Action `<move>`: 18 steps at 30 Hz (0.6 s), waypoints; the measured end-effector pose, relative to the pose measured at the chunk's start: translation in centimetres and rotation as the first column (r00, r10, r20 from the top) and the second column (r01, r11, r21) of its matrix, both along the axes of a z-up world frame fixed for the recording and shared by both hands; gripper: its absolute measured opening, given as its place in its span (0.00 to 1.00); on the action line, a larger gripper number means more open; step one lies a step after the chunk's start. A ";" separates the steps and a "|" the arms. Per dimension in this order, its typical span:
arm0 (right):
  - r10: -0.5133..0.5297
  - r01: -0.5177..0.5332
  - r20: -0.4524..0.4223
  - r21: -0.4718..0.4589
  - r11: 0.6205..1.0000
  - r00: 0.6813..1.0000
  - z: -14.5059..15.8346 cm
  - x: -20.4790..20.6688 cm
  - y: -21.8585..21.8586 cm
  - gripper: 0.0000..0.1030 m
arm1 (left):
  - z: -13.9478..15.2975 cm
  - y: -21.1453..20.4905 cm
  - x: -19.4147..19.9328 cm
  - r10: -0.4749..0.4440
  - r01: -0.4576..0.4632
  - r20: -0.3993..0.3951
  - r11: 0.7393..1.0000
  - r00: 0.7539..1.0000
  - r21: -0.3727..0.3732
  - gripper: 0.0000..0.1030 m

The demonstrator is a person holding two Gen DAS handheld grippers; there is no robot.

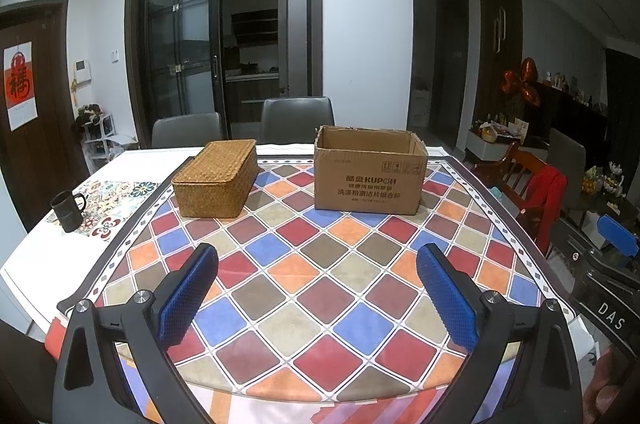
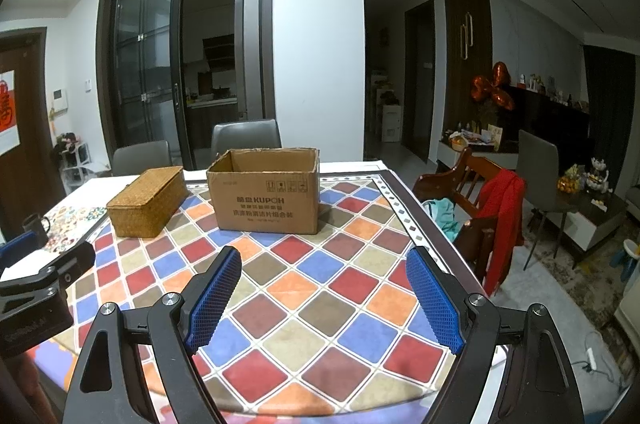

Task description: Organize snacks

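The left gripper (image 1: 317,270) and right gripper (image 2: 323,274) hover over the checkered tablecloth (image 1: 320,288), fingers spread wide and holding nothing. Farther back, well apart from both, stand a lidded wicker basket (image 1: 216,176) and, beside it, an open cardboard box (image 1: 370,169). A black mug (image 1: 68,209) sits near the table's left edge.

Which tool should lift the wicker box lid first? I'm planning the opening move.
Probably the left tool: open, and nearer the wicker box. The right tool, also open, faces the cardboard box.
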State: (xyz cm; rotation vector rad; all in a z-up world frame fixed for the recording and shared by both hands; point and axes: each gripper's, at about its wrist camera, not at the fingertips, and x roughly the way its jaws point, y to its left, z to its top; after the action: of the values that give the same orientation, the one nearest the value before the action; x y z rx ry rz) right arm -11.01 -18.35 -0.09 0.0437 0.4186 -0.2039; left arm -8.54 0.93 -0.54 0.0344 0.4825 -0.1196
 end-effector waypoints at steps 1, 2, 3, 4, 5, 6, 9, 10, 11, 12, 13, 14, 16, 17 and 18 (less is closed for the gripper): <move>0.000 0.000 0.001 0.000 1.000 1.000 0.0 0.0 0.0 0.83 | -0.1 0.0 0.0 -0.001 0.001 0.000 1.000 1.000 0.001 0.98; 0.000 0.000 0.000 0.000 1.000 1.000 0.0 0.0 0.0 0.83 | -0.1 0.1 0.0 -0.001 0.001 0.000 1.000 1.000 0.001 0.98; 0.000 0.000 0.000 0.000 1.000 1.000 0.0 0.0 0.1 0.83 | -0.2 0.1 0.0 -0.001 0.001 0.001 1.000 1.000 0.001 0.98; 0.000 0.000 -0.001 0.000 1.000 1.000 -0.1 0.1 0.1 0.83 | -0.1 0.1 0.0 0.001 -0.001 0.000 1.000 1.000 0.001 0.98; 0.000 0.000 -0.001 0.000 1.000 1.000 0.0 0.0 0.0 0.83 | -0.2 0.1 0.0 0.000 0.000 -0.001 1.000 1.000 0.001 0.98; 0.000 0.000 -0.001 -0.001 1.000 1.000 0.0 0.0 0.0 0.83 | -0.1 0.1 0.0 0.000 0.000 -0.001 1.000 1.000 0.001 0.98; 0.000 0.000 0.001 0.001 1.000 1.000 0.0 0.0 0.0 0.83 | -0.1 0.1 0.0 0.000 0.000 0.000 1.000 1.000 0.001 0.98; -0.001 0.001 0.001 0.000 1.000 1.000 0.0 0.0 0.0 0.83 | -0.1 0.1 0.0 0.000 0.000 0.000 1.000 1.000 0.001 0.98; -0.001 0.001 0.000 0.000 1.000 1.000 0.0 0.0 0.0 0.83 | -0.2 0.1 0.0 0.000 0.000 0.000 1.000 1.000 0.002 0.98; -0.001 0.001 0.001 0.000 1.000 1.000 -0.1 0.0 0.0 0.83 | -0.1 0.1 0.0 0.000 0.000 -0.001 1.000 1.000 0.002 0.98; 0.000 0.000 0.000 0.000 1.000 1.000 -0.1 0.0 0.0 0.83 | -0.1 0.1 0.0 -0.001 0.001 -0.001 1.000 1.000 0.002 0.98; 0.000 0.000 0.000 0.000 1.000 1.000 -0.1 0.0 0.0 0.83 | -0.1 0.1 0.0 -0.002 0.002 0.000 1.000 1.000 0.001 0.98; 0.000 0.000 -0.001 0.000 1.000 1.000 -0.1 0.0 0.0 0.83 | -0.2 0.1 0.0 0.000 0.000 0.001 1.000 1.000 0.003 0.98; 0.000 0.000 -0.003 -0.001 1.000 1.000 -0.1 0.0 0.1 0.83 | -0.3 0.1 0.0 0.001 -0.001 0.000 1.000 1.000 0.004 0.98; -0.001 0.001 -0.002 -0.001 1.000 1.000 -0.1 0.0 0.1 0.83 | -0.3 0.2 0.1 0.001 -0.001 -0.002 1.000 1.000 0.005 0.98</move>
State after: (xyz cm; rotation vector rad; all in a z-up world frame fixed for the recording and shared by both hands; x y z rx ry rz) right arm -11.05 -18.25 -0.18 0.0429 0.4201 -0.2047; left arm -8.48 1.09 -0.89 0.0385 0.4850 -0.1178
